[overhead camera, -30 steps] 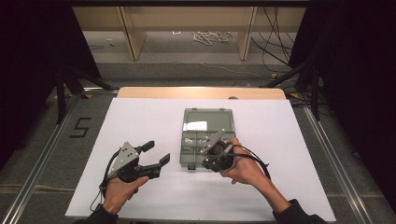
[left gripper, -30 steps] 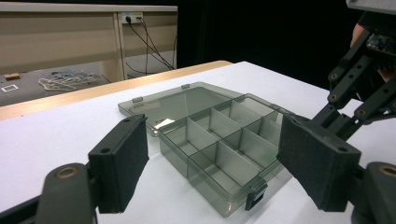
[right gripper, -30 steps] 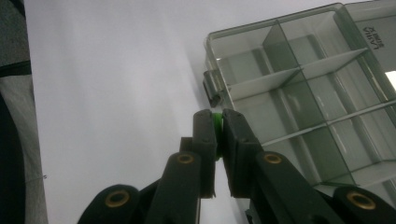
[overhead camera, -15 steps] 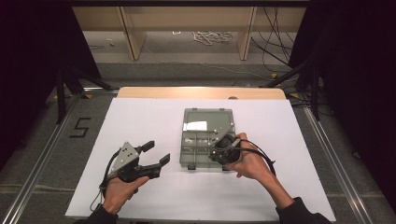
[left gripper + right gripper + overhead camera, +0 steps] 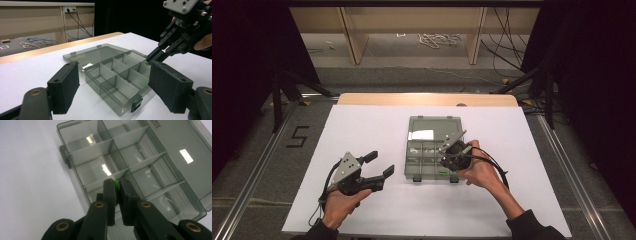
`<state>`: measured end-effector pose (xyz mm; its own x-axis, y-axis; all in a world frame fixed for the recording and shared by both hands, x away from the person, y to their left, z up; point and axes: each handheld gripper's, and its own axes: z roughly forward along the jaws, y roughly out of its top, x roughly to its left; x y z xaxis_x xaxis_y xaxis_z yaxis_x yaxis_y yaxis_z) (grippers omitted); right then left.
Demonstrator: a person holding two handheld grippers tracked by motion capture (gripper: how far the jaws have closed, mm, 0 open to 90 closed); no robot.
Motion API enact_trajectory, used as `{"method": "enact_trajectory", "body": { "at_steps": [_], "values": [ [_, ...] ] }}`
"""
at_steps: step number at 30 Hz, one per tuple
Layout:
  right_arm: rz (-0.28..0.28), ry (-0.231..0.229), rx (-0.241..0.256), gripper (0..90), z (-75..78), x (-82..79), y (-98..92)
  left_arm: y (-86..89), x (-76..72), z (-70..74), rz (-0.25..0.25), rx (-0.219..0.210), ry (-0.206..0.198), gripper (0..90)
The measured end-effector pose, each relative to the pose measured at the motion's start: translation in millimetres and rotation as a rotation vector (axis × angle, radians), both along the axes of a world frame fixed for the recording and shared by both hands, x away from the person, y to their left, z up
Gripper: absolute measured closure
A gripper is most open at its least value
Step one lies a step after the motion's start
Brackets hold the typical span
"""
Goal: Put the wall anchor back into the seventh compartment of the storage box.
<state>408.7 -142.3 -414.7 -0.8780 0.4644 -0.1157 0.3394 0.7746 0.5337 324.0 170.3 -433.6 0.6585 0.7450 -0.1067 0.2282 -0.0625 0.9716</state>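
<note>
A smoky clear compartment box [image 5: 420,170] lies open in the middle of the white table, its lid [image 5: 433,128] flat behind it. My right gripper [image 5: 445,162] dips into the box's near right compartment, shut on a small green piece [image 5: 116,185] that shows between its tips. My left gripper view looks across at that gripper [image 5: 156,53] and at the green piece [image 5: 148,63] below its tips. My left gripper [image 5: 381,165] is held open to the left of the box [image 5: 117,93], with nothing between its jaws. The other compartments [image 5: 100,170] look bare.
White sheet [image 5: 362,130] covers the table, with a wooden strip [image 5: 427,99] along the far edge. Two black latches [image 5: 416,178] stick out of the box's near wall. Cables [image 5: 437,39] lie on the floor beyond, and dark curtains close both sides.
My right gripper has shifted a little to the right and settled over the box's near right compartment. The left gripper has stayed where it was, still open.
</note>
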Motion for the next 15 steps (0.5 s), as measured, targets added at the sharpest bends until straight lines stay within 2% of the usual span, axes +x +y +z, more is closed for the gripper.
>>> {"method": "enact_trajectory", "body": {
  "at_steps": [2,3,6,15],
  "values": [
    [-0.001,0.004,0.000,84.5,-2.7,2.4,0.3,0.2,0.1,0.0,0.001,0.000,0.000,23.8],
    [-0.007,-0.012,0.002,84.5,-4.1,3.1,0.3,0.2,0.2,0.0,0.001,-0.001,0.000,23.8],
    [-0.008,0.005,0.002,84.5,-7.4,3.9,0.7,0.5,1.2,-0.1,0.002,-0.001,0.000,23.8],
    [-0.006,0.011,-0.006,84.3,-19.2,6.8,1.7,-0.5,1.6,-0.5,0.002,0.002,0.006,23.8]
  ]
}}
